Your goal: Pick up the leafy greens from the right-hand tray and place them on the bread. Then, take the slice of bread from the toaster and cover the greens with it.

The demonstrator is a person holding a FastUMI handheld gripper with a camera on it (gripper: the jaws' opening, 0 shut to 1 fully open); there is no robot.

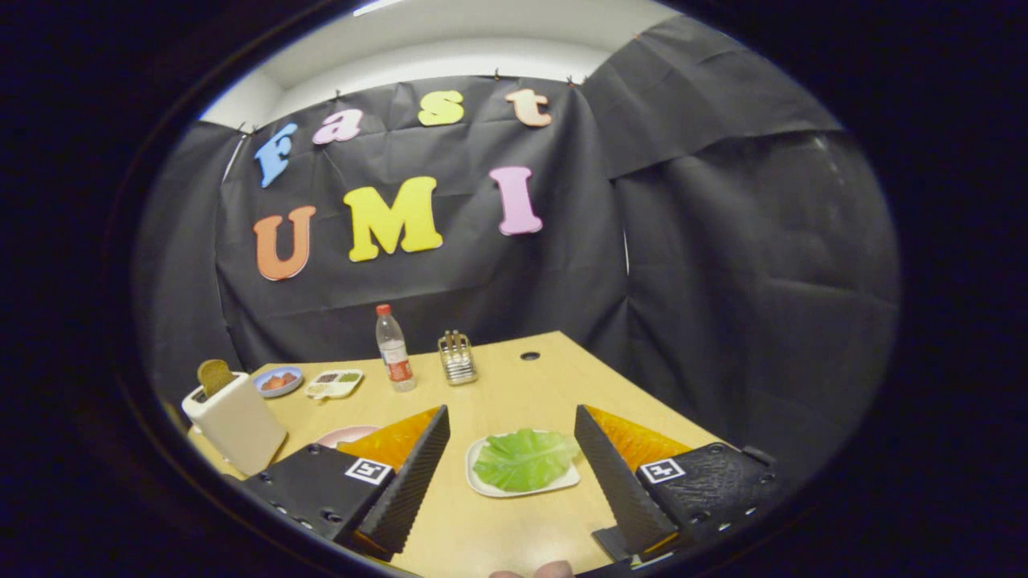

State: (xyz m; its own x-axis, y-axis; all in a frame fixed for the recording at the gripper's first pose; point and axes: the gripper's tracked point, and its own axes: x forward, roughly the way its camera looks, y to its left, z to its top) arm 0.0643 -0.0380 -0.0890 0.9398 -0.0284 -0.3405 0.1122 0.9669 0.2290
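A green lettuce leaf (526,459) lies flat on a white square tray (480,483) on the wooden table, between my two fingers and a little below them. My gripper (511,422) is open, its fingers spread wide on either side of the tray and touching nothing. Off to the left stands a white toaster (235,421) with a brown slice of bread (214,375) sticking up out of its slot. A pink plate (344,436) peeks out behind the left finger, mostly hidden; what lies on it cannot be seen.
At the back of the table stand a clear bottle with a red cap (394,348), a small metal rack (457,358), a blue dish with red pieces (278,381) and a white divided dish (335,383). A cable hole (530,355) sits near the far edge.
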